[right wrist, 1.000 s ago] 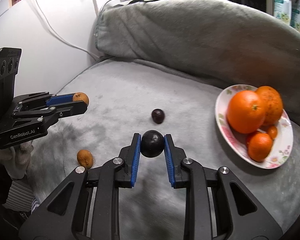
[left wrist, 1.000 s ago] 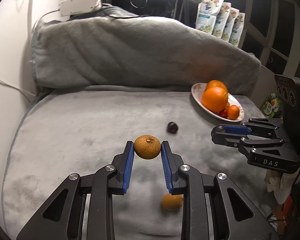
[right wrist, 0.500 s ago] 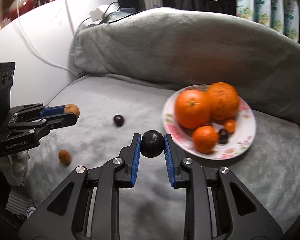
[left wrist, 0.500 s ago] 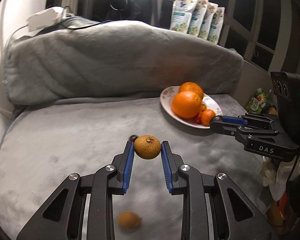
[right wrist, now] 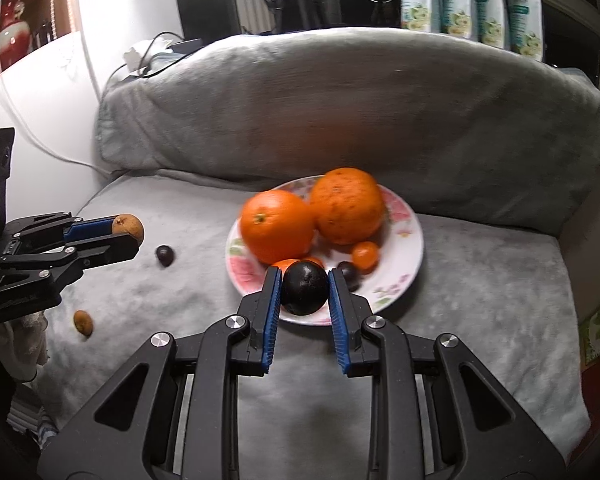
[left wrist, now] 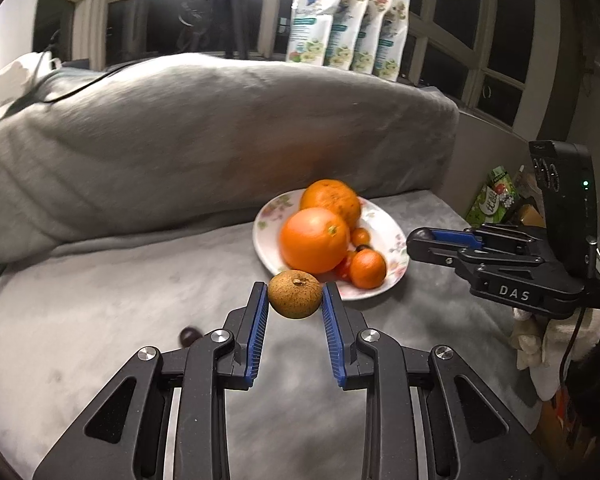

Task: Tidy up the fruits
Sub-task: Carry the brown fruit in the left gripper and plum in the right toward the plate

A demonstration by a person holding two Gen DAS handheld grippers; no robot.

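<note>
Two oranges (right wrist: 312, 216) sit on a white plate (right wrist: 404, 256) with pink flowers, over a grey blanket (right wrist: 460, 320).

Readable text: one clear mark

"DAS" stands in white letters on the black body of the right gripper (left wrist: 420, 236), seen from the left wrist view. Print on the pouches (left wrist: 348, 32) and the green carton (left wrist: 494, 200) is too small to read.
</note>
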